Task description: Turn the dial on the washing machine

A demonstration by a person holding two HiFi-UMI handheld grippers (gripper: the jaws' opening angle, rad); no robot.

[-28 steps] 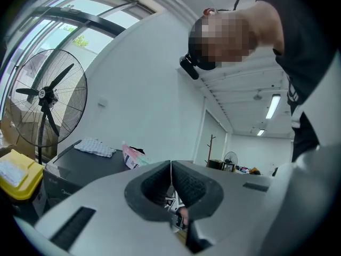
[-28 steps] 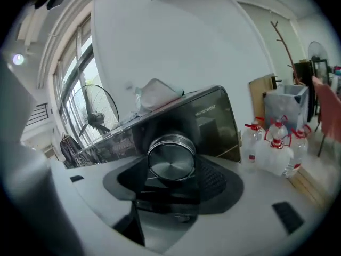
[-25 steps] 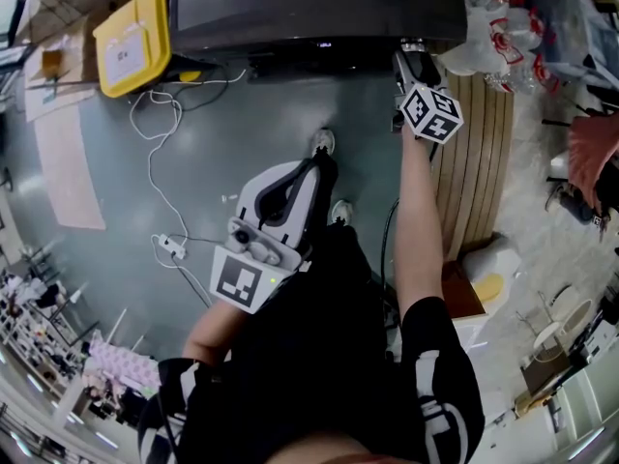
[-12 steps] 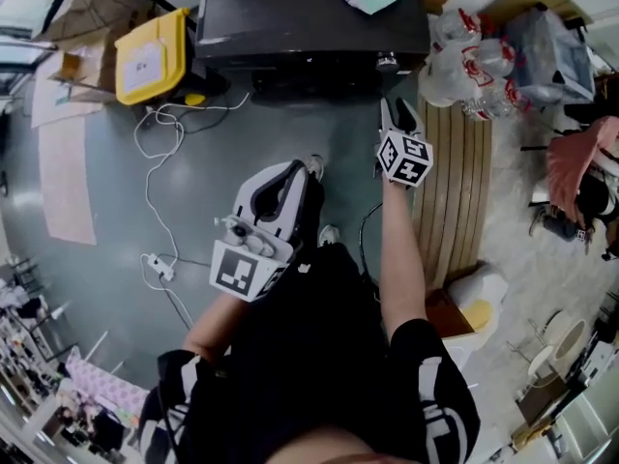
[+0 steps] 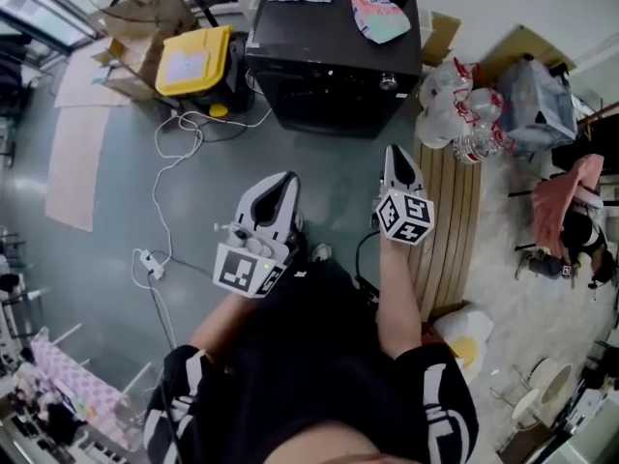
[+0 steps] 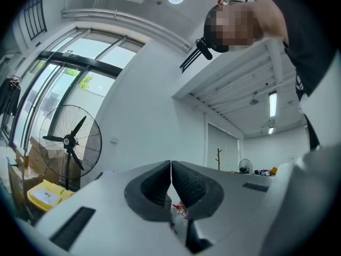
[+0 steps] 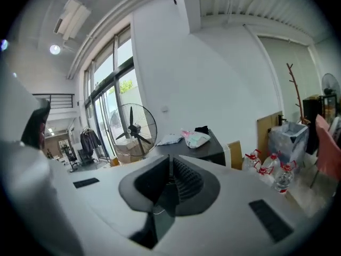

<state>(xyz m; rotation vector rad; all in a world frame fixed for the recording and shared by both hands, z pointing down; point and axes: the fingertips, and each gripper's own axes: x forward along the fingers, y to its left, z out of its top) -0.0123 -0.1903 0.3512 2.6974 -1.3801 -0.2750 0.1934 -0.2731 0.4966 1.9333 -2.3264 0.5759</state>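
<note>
Closing on nothing, the right claw has its pads meeting at the tips, and it hangs over the floor well short of the washing machine. I see the left claw pressed together and empty too, set a little further back from the machine in the head view.

The machine is a black box with its long side running across the head view and its front panel facing the person. A small silvery knob at the right end of that panel is probably the dial, but it is too small for me to read where it points. A pink and green cloth lies on the lid.

Left of the machine stands a bin with a yellow lid, closed, so I cannot see its contents. To the right, clear bags hold red-capped plastic bottles.
</note>
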